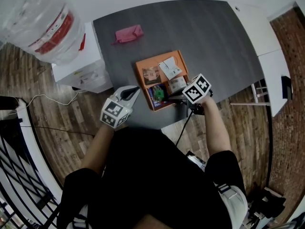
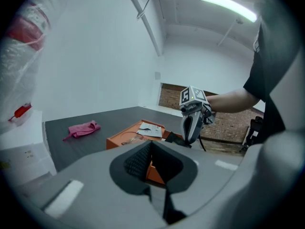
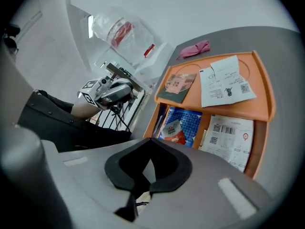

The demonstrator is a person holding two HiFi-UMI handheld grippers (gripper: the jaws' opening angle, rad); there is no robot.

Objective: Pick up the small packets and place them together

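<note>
A wood-plank floor (image 1: 57, 123) runs under a dark grey table (image 1: 200, 32), with a white wall beyond it. At ten o'clock from the table's middle, a clear water jug (image 1: 45, 25) stands on a white cabinet (image 1: 81, 70); the print on its red label is too blurred to read. A pink cloth (image 1: 127, 34) lies at eleven o'clock from the orange tray (image 1: 139, 68). The left gripper (image 1: 135, 90) sits at the tray's seven o'clock corner, its jaws closed together with nothing between them. The small packets lie in the tray: a brown packet (image 1: 151, 74) at nine o'clock, a blue packet (image 3: 187, 120) with a red packet (image 3: 174, 130) on it at six, a white slip (image 1: 170, 68) with square codes at twelve, and a white packet (image 1: 177, 83) with a barcode at three. None of the lettering is legible. The right gripper (image 1: 175, 97) is at the tray's four o'clock edge, jaws pressed together; whether something thin is pinched there I cannot tell. White desks (image 1: 257, 27) and a brick wall (image 1: 290, 46) close the right side.
</note>
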